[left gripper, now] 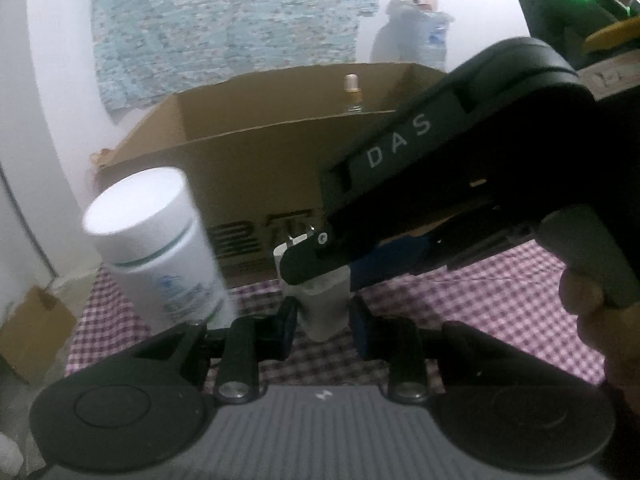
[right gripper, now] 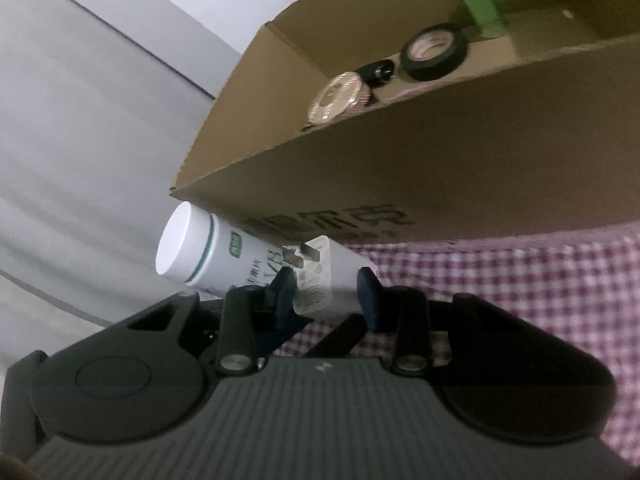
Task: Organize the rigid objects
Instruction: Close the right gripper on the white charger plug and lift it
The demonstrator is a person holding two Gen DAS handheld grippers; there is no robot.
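Note:
A white plug adapter [left gripper: 324, 300] stands between my left gripper's [left gripper: 324, 322] fingers, which sit close on both its sides; my right gripper [left gripper: 316, 248] reaches in from the upper right and is closed on its top. In the right wrist view the adapter [right gripper: 316, 276], prongs showing, sits between my right gripper's [right gripper: 326, 290] blue pads. A white bottle with a green band [left gripper: 160, 248] stands just left of it; it also shows in the right wrist view [right gripper: 212, 256]. The cardboard box [left gripper: 256, 160] is behind.
The box [right gripper: 420, 168] holds a black tape roll [right gripper: 434, 52], a small black cylinder [right gripper: 376, 72], a round ribbed disc [right gripper: 336, 98] and a green bottle [right gripper: 480, 4]. A checked cloth [left gripper: 480, 304] covers the table. A smaller carton [left gripper: 32, 332] sits on the floor at left.

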